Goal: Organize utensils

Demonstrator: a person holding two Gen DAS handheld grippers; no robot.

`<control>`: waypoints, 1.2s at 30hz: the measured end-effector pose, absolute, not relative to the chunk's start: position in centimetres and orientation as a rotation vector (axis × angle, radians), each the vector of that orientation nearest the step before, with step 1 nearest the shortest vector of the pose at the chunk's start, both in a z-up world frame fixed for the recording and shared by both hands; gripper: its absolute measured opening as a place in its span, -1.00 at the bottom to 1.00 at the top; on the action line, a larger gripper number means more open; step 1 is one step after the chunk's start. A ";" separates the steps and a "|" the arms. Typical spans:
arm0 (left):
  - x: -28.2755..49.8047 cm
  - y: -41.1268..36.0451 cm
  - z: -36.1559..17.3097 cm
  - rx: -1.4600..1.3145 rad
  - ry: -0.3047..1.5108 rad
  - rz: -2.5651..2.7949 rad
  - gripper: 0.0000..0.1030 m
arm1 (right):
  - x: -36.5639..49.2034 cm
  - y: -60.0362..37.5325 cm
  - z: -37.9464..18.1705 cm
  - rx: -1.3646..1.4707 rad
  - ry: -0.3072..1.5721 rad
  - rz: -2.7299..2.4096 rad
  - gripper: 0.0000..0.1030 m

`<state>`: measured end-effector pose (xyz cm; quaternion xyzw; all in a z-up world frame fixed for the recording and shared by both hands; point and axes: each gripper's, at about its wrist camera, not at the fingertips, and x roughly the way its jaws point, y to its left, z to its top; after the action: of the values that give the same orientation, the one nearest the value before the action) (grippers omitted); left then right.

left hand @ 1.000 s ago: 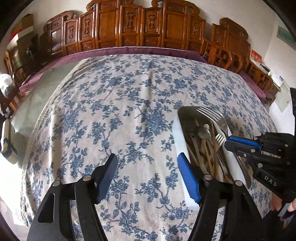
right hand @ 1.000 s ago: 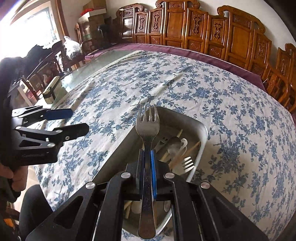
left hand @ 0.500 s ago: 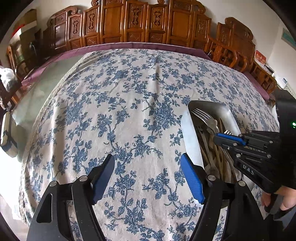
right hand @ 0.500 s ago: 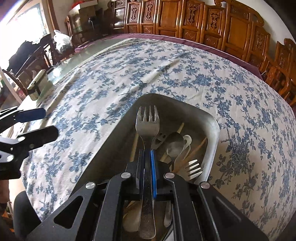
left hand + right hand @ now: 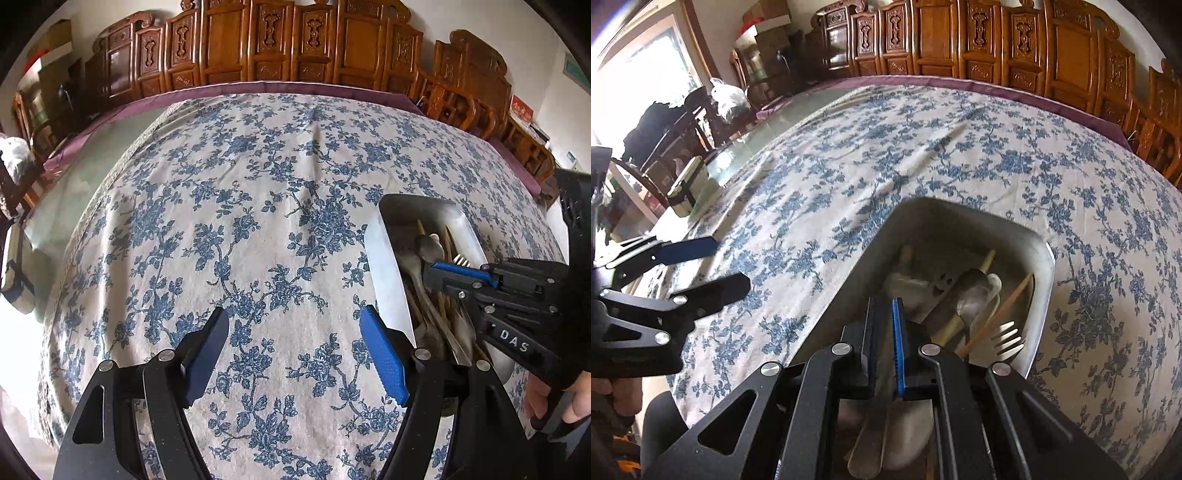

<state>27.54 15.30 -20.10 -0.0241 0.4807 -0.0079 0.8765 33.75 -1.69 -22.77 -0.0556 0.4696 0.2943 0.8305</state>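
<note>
A metal tray [image 5: 1039,295] holds several forks, spoons and chopsticks on the blue-flowered tablecloth; it also shows in the left wrist view [image 5: 384,273]. My right gripper [image 5: 884,306] is down inside the tray with its jaws slightly parted. The fork it held [image 5: 868,439] lies under it among the utensils, its handle toward the camera. My left gripper [image 5: 295,350] is wide open and empty over bare cloth left of the tray. The right gripper shows in the left wrist view [image 5: 439,269].
The tablecloth [image 5: 258,184] covers a large table with a purple edge. Carved wooden chairs [image 5: 280,44] line the far side. A small box [image 5: 685,184] sits on the glass part of the table at the left.
My right gripper has lowered the fork into the tray and loosened its jaws; the fork's tines no longer stick out ahead of the fingers. The left gripper stayed open in place.
</note>
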 end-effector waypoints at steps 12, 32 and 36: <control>27.2 13.5 -19.5 -0.023 0.996 -0.031 0.37 | 31.2 -5.3 -20.0 -0.126 0.890 0.586 -0.83; 23.3 4.6 -14.7 0.005 0.860 -0.105 0.85 | 22.1 -19.2 -13.2 0.003 0.730 0.294 0.87; 21.6 2.2 -13.4 0.029 0.830 -0.122 0.85 | 20.4 -20.9 -12.2 -0.002 0.710 0.258 0.95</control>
<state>21.60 2.22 -13.43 0.0140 0.4028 -0.0592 0.9132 20.36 -20.94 -12.15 -0.0008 0.3464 0.1259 0.9296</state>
